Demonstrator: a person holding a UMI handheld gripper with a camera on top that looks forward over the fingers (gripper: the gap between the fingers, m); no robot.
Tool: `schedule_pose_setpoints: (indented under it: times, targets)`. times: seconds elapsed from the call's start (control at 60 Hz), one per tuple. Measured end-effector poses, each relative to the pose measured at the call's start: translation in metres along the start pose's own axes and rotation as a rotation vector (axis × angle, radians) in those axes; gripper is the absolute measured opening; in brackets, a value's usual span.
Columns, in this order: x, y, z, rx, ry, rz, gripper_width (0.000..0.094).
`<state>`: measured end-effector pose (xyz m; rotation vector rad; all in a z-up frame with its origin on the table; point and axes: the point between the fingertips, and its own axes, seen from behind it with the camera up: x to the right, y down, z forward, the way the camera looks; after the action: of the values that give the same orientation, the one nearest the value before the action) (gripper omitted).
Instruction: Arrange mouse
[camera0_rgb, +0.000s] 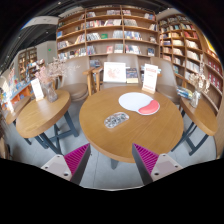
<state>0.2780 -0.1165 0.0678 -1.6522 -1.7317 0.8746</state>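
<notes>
Mouse (116, 120), a small patterned object apparently, lies on the near left part of the round wooden table (150, 135), well beyond and between the spread, empty fingers of the tool (111, 160); a mouse pad (138, 102) sits farther right.

Even, fairly bright indoor light falls from above, laying soft shadows under the round counter (130, 125). Strong fisheye distortion bends the far bookshelves (110, 30); fine detail stays soft throughout.

Round table (130, 128): ahead of the fingers (146, 158).
On it: mouse (116, 120) — nearer; mat (138, 102) — farther.
Behind: bookshelves (115, 30).
</notes>
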Motion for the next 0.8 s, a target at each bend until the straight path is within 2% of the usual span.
schedule_pose_setpoints:
  times: [0.183,0.433,0.8]
  targets:
    - [-0.006,-0.007,0.043,0.067,0.026,0.015,0.0859]
    - [-0.017,-0.008,0.101,0.098,0.034,0.052,0.0860]
    - [-0.017,-0.026,0.167,0.062,0.065,0.018,0.0850]
